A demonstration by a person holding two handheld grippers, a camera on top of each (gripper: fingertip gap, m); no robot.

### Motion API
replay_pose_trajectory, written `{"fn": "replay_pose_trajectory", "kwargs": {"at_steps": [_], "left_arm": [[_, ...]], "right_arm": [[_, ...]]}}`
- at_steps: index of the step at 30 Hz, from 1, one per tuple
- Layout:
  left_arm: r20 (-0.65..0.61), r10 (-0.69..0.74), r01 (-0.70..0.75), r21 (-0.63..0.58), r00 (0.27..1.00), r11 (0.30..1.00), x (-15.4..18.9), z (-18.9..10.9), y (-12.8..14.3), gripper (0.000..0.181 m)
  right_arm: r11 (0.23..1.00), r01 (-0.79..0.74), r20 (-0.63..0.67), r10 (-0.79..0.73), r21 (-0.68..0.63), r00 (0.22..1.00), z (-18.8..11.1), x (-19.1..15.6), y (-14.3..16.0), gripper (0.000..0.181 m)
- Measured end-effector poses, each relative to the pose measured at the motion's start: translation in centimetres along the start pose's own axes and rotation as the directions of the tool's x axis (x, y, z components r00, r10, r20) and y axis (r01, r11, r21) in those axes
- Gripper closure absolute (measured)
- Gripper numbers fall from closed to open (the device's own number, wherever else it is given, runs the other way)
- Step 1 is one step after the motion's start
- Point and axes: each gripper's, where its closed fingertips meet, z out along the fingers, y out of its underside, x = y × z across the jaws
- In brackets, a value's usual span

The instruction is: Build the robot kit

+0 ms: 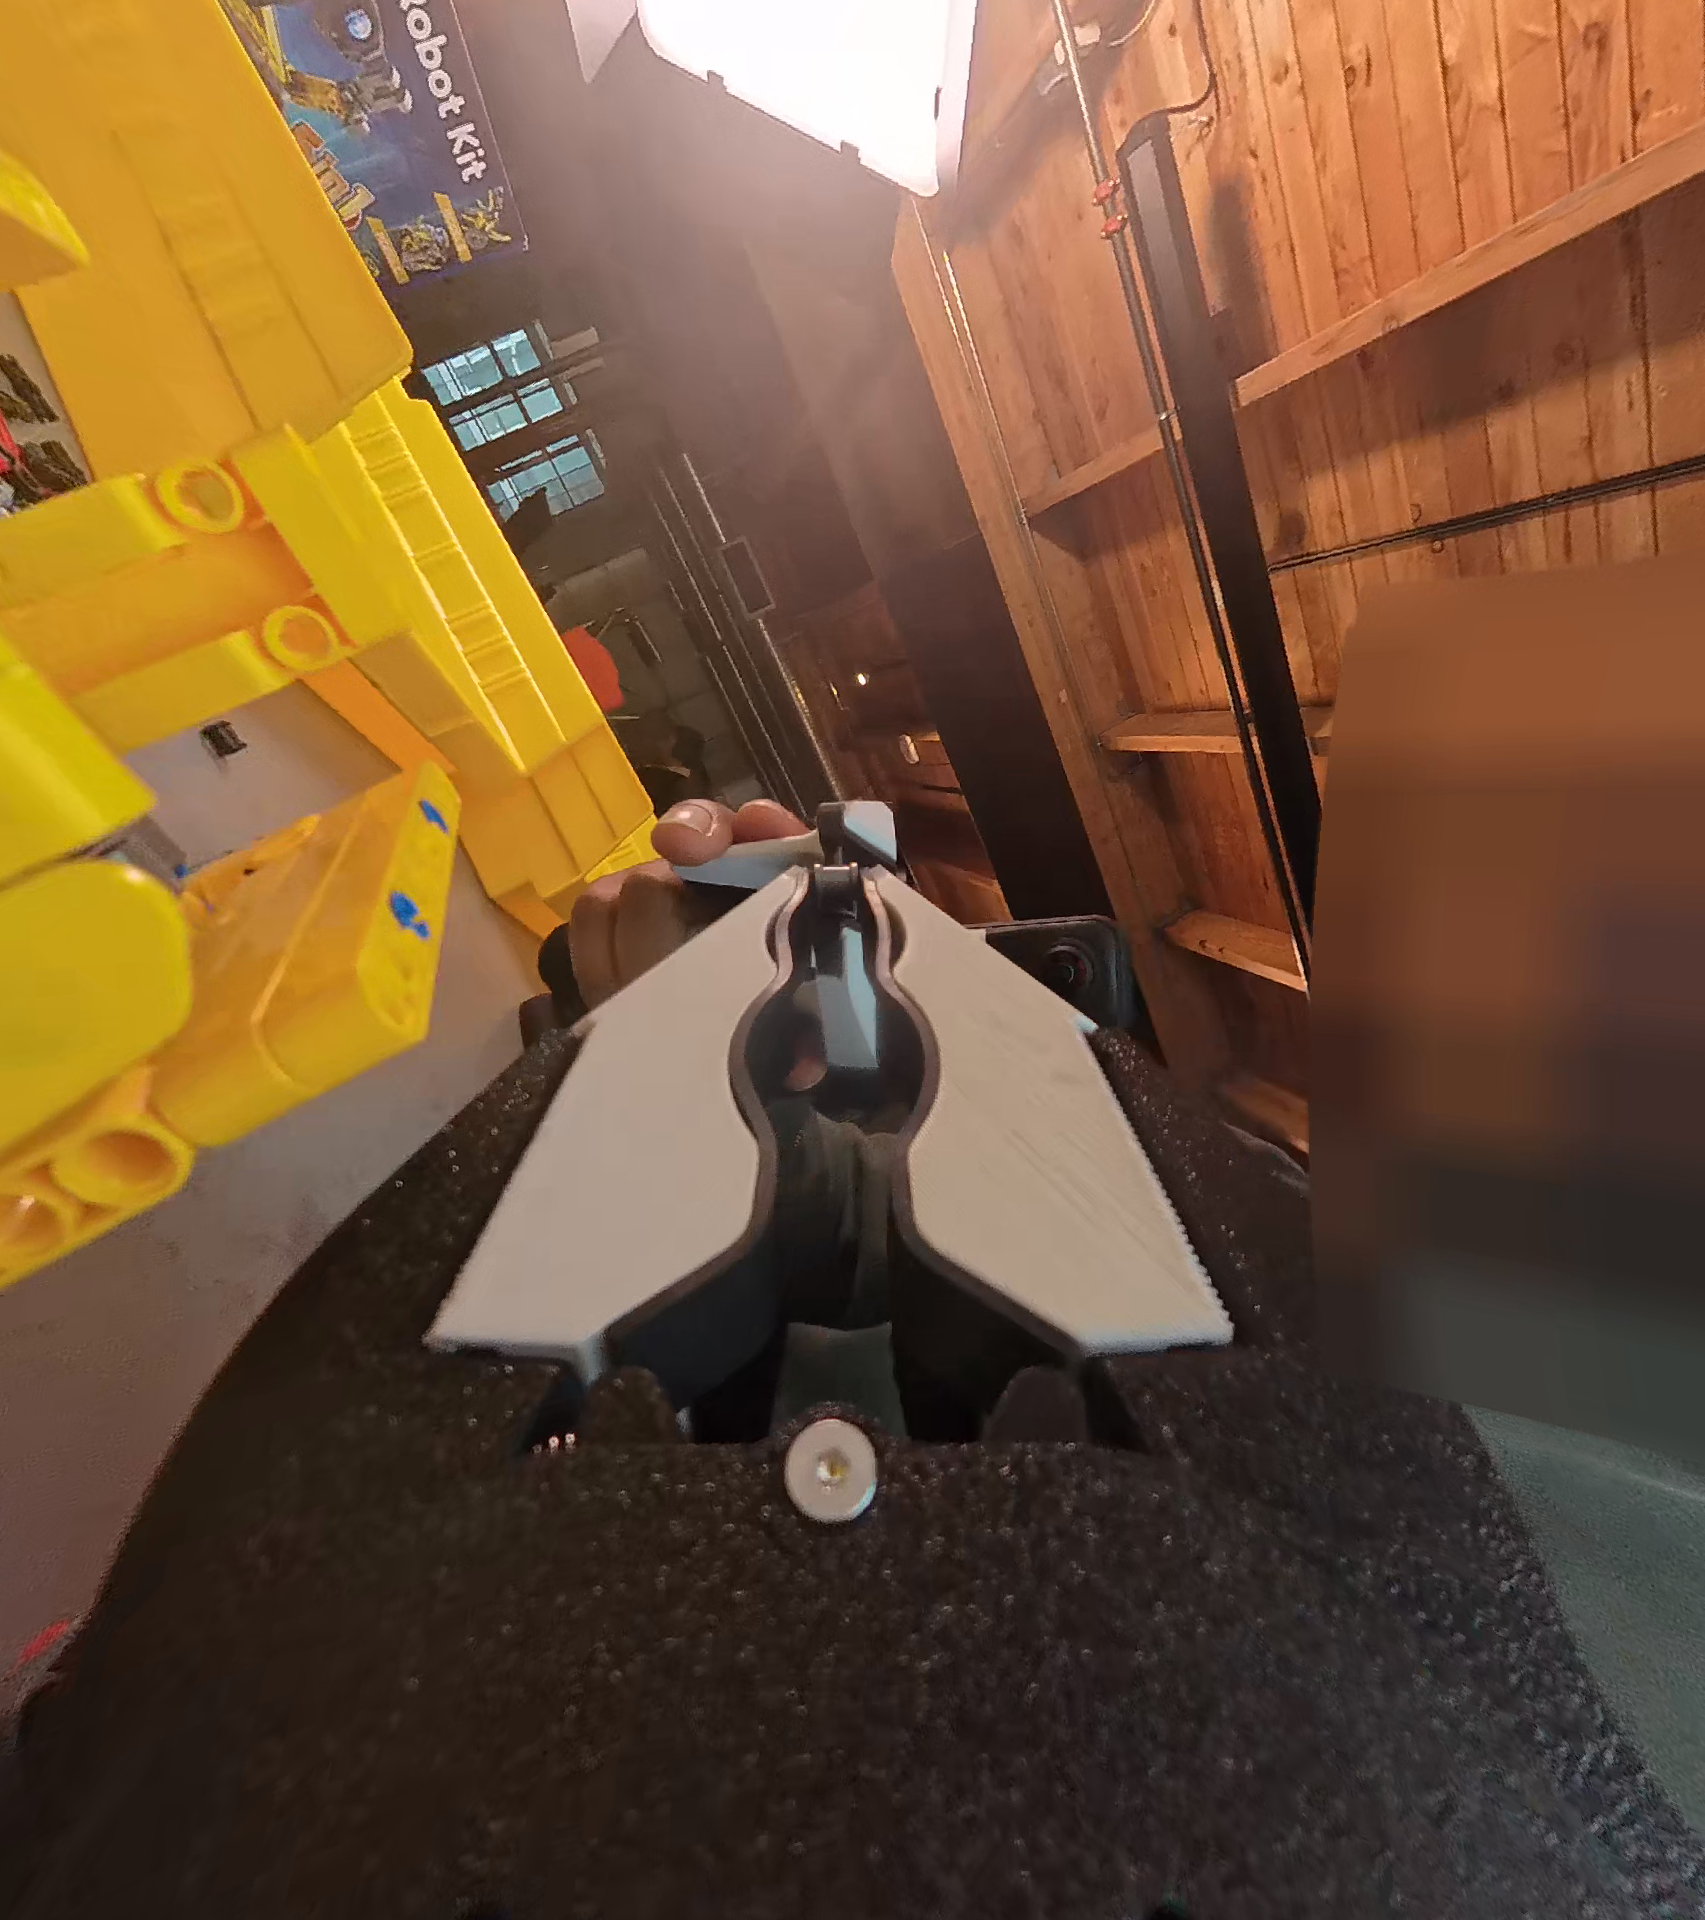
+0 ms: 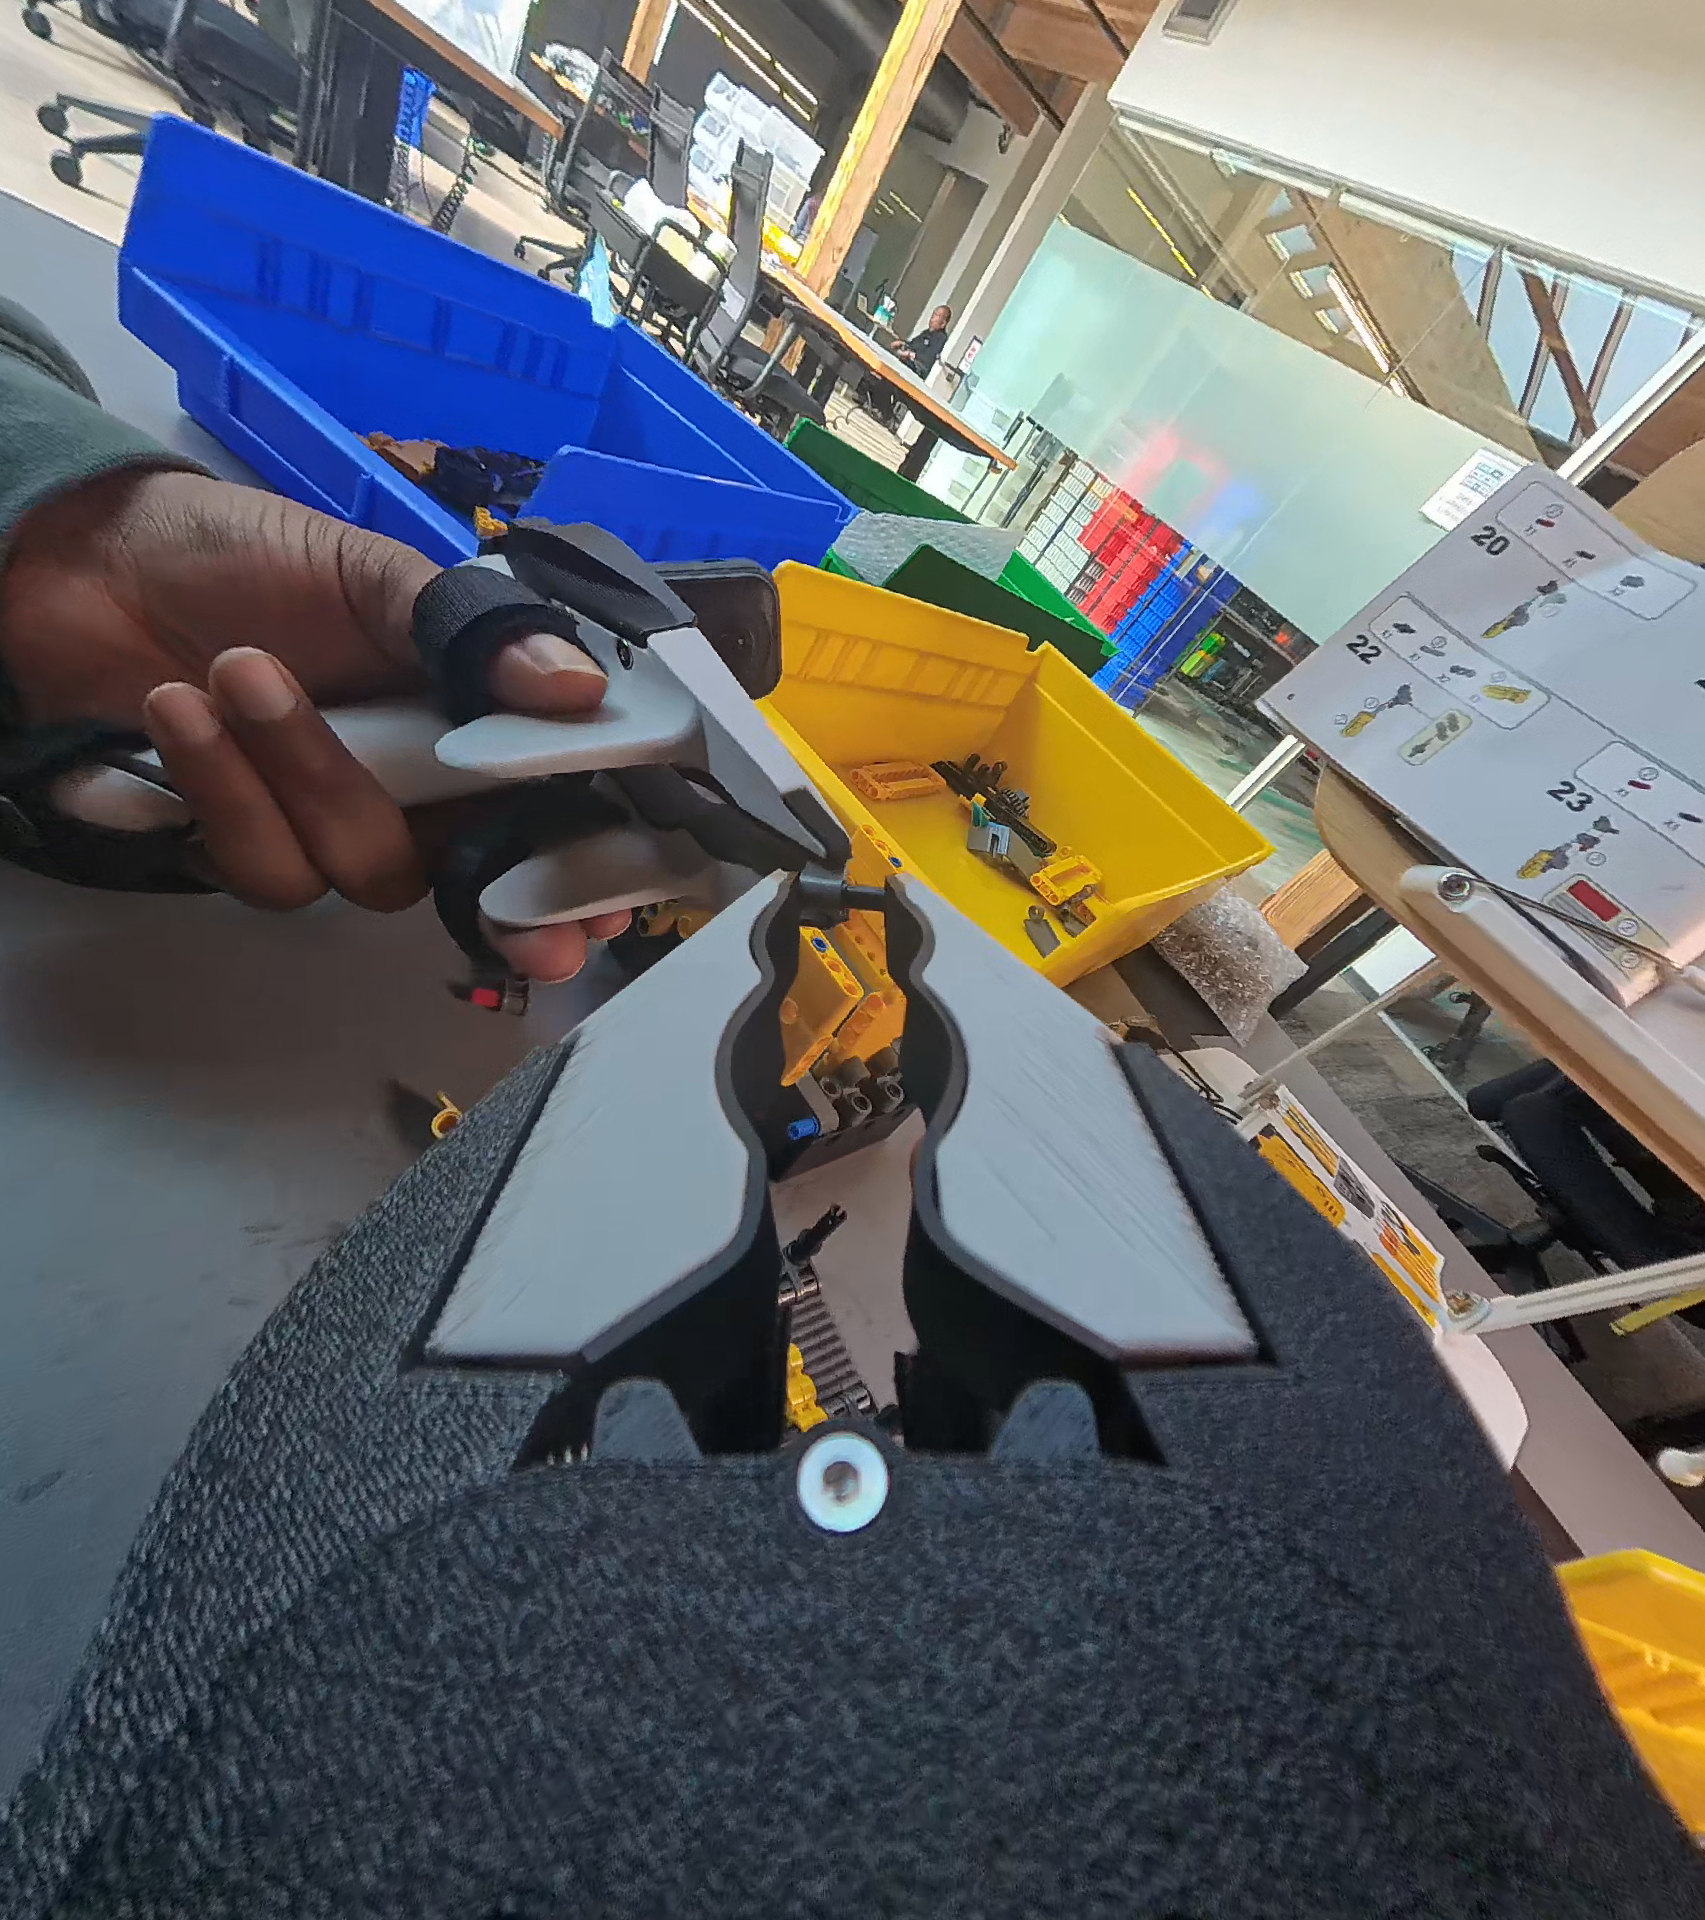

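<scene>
both grippers meet tip to tip on one small dark connector piece. the left gripper is closed on it; the right gripper pinches its pin end. behind, at 12 o'clock, a yellow brick model sits on the grey surface. the left hand is level.

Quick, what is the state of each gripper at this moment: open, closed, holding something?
Left gripper: shut on a small dark pin at its fingertips.
Right gripper: shut on the small dark pin, the other gripper's tips meeting it there.
</scene>
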Motion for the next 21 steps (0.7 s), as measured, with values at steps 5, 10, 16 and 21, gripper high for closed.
{"fn": "replay_pose_trajectory", "kwargs": {"at_steps": [5, 10, 16, 21], "left_arm": [[0.053, 0.11, -0.107, -0.048, 0.993, 0.993, -0.2, -0.1, 0.1, 0.175], [0.032, 0.208, -0.203, -0.12, 0.978, 0.972, 0.6, -0.1, 0.7, 0.175], [-0.052, 0.204, -0.21, -0.162, 0.978, 0.964, 2.0, -0.1, 1.3, 0.175], [-0.059, 0.232, -0.239, -0.187, 0.971, 0.953, 2.1, -0.1, 1.6, 0.175]], "right_arm": [[0.999, 0.036, -0.02, -0.036, -0.012, 0.999, 0.0, -0.1, 0.2, 0.165], [0.992, -0.102, 0.066, 0.097, 0.069, 0.993, -0.6, -0.6, -0.8, 0.165], [0.957, -0.266, 0.213, 0.238, 0.116, 0.948, -1.5, -1.4, -2.1, 0.177], [0.954, -0.28, 0.241, 0.248, 0.107, 0.938, -1.6, -1.8, -2.1, 0.178]]}}
